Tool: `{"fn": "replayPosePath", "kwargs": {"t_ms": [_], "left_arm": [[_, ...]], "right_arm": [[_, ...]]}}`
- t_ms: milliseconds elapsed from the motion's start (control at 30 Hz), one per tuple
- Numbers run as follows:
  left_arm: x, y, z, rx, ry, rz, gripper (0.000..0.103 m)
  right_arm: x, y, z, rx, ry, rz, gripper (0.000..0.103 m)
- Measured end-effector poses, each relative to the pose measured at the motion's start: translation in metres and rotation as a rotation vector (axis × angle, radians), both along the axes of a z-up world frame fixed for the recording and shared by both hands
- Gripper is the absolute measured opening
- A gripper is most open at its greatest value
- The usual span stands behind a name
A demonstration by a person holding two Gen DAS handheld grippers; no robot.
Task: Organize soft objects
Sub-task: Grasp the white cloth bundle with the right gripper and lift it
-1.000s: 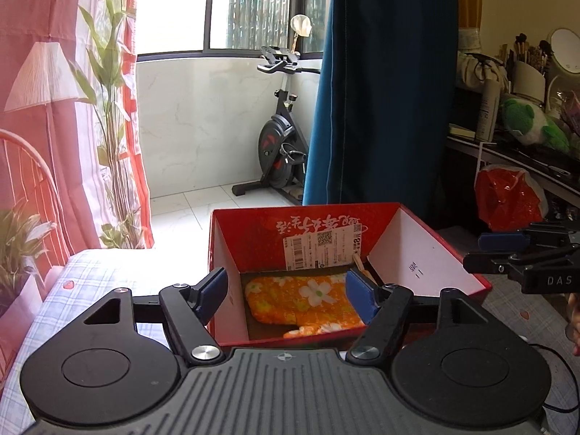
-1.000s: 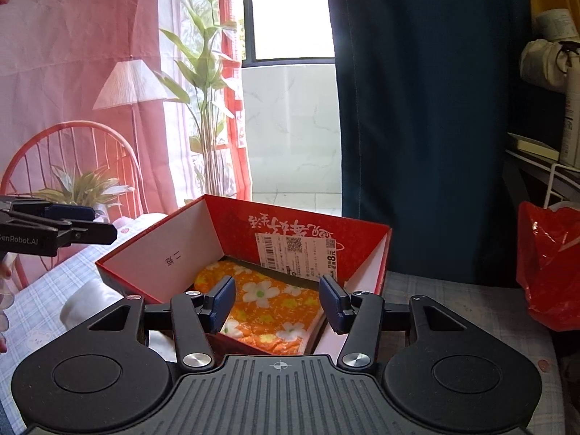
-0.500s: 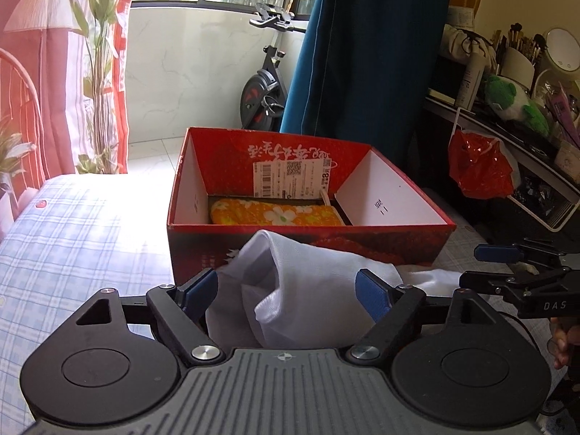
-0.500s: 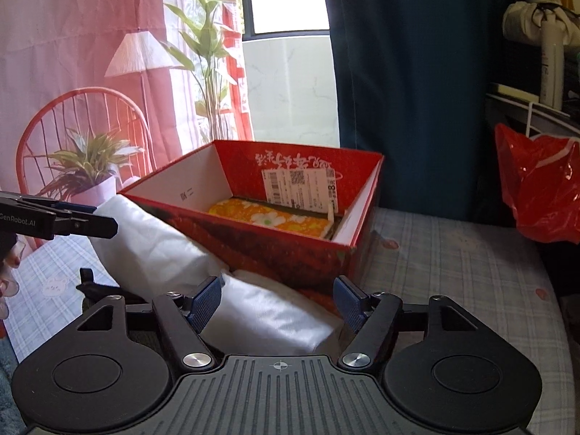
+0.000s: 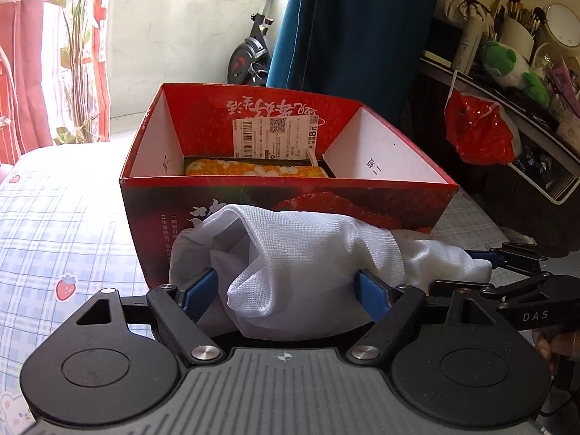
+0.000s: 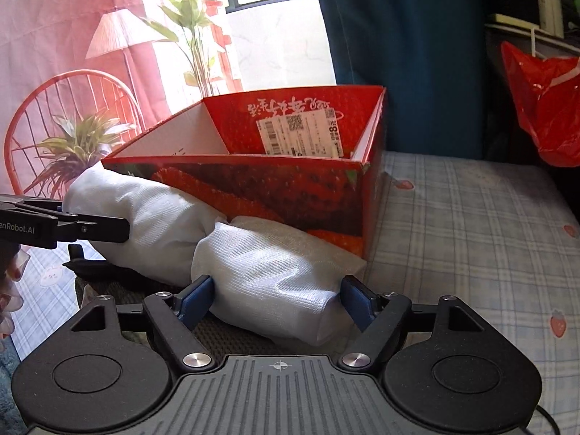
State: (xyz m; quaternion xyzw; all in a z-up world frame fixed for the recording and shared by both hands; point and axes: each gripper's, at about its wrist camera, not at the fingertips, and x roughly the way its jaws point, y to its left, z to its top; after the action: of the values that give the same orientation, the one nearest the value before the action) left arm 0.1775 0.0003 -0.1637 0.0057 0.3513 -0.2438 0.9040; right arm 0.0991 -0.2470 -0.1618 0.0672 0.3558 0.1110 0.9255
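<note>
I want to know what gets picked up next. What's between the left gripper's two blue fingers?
A white mesh cloth, bunched against the red box. It shows in the left wrist view, between the left gripper fingers.

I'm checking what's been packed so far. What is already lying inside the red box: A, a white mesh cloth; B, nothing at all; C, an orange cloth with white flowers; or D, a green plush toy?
C: the orange flowered cloth lies on the floor of the red box, while the white mesh cloth sits outside, against the box's front wall.
</note>
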Motion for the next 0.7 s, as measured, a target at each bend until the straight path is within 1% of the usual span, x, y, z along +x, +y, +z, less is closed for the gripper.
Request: {"fn": "replayPosePath", "kwargs": {"t_ms": [100, 167, 233, 267, 333, 367, 400, 433, 467, 500, 600, 700], "left_arm": [[0.004, 0.000, -0.003, -0.009, 0.019, -0.004, 0.084], [0.007, -0.002, -0.006, -0.013, 0.035, -0.008, 0.084], [0.009, -0.002, -0.007, -0.016, 0.046, -0.005, 0.084], [0.009, -0.003, -0.008, -0.017, 0.051, -0.001, 0.084], [0.010, -0.003, -0.008, -0.023, 0.055, -0.001, 0.082], [0.010, -0.003, -0.008, -0.026, 0.057, -0.005, 0.076], [0.011, -0.005, -0.007, -0.029, 0.060, -0.013, 0.063], [0.010, -0.006, -0.007, -0.028, 0.061, -0.023, 0.054], [0.010, -0.007, -0.005, -0.019, 0.061, -0.035, 0.040], [0.008, -0.009, -0.003, -0.009, 0.055, -0.043, 0.033], [0.000, -0.016, 0.005, 0.039, 0.003, -0.073, 0.024], [-0.006, -0.018, 0.015, 0.047, -0.032, -0.085, 0.023]], "right_arm": [[0.003, 0.000, -0.005, 0.010, 0.012, 0.000, 0.073], [0.005, 0.000, -0.008, 0.022, 0.019, -0.003, 0.070], [0.007, 0.000, -0.010, 0.025, 0.024, -0.002, 0.064], [0.008, 0.001, -0.011, 0.021, 0.026, 0.001, 0.062], [0.010, 0.002, -0.012, 0.015, 0.029, 0.008, 0.055], [0.010, 0.002, -0.012, 0.012, 0.032, 0.009, 0.053], [0.011, 0.002, -0.011, 0.010, 0.033, 0.010, 0.051], [0.011, 0.002, -0.011, 0.008, 0.033, 0.010, 0.048], [0.011, 0.002, -0.010, 0.007, 0.033, 0.011, 0.047], [0.010, 0.003, -0.009, 0.004, 0.030, 0.013, 0.044], [0.008, 0.004, -0.004, -0.003, 0.018, 0.019, 0.038], [0.003, 0.002, 0.005, 0.002, -0.006, 0.021, 0.035]]}}
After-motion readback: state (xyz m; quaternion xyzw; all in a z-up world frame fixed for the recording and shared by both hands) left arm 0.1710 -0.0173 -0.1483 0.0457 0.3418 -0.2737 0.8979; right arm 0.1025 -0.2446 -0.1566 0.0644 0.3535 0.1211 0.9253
